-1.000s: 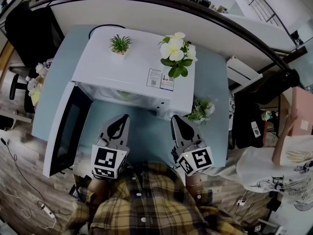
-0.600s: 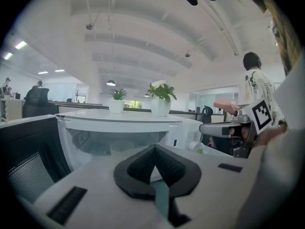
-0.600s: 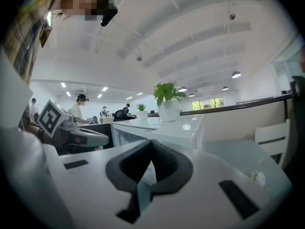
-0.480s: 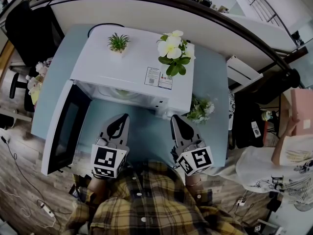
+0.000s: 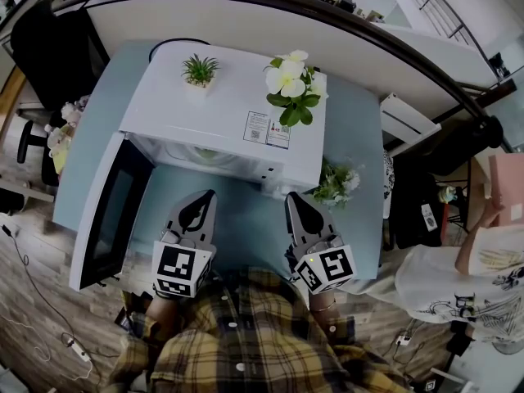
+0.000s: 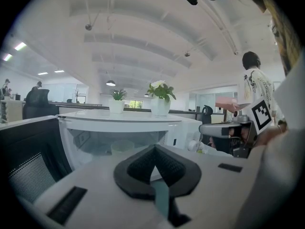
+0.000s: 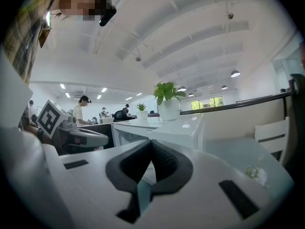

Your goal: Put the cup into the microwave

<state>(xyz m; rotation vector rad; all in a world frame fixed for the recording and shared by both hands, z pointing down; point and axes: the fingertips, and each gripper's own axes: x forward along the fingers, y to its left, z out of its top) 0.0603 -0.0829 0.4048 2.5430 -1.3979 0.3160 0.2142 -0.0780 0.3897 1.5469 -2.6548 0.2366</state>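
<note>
A white microwave [image 5: 225,117] stands on the light blue table [image 5: 246,219], its door [image 5: 110,211] swung open to the left. A pale translucent cup [image 6: 122,148] sits inside the cavity, and from the head view it is only a faint shape [image 5: 206,155]. My left gripper [image 5: 206,196] and right gripper [image 5: 292,199] hover side by side over the table in front of the microwave. Both are shut and hold nothing. In the left gripper view the jaws [image 6: 155,149] point at the open cavity. The right gripper [image 7: 152,144] points past the microwave's right corner.
A small potted plant [image 5: 199,72] and a vase of white flowers [image 5: 291,84] stand on top of the microwave. A little flower bunch [image 5: 336,184] lies on the table to its right. A black chair [image 5: 49,47] is at the far left and a person [image 5: 467,277] stands at the right.
</note>
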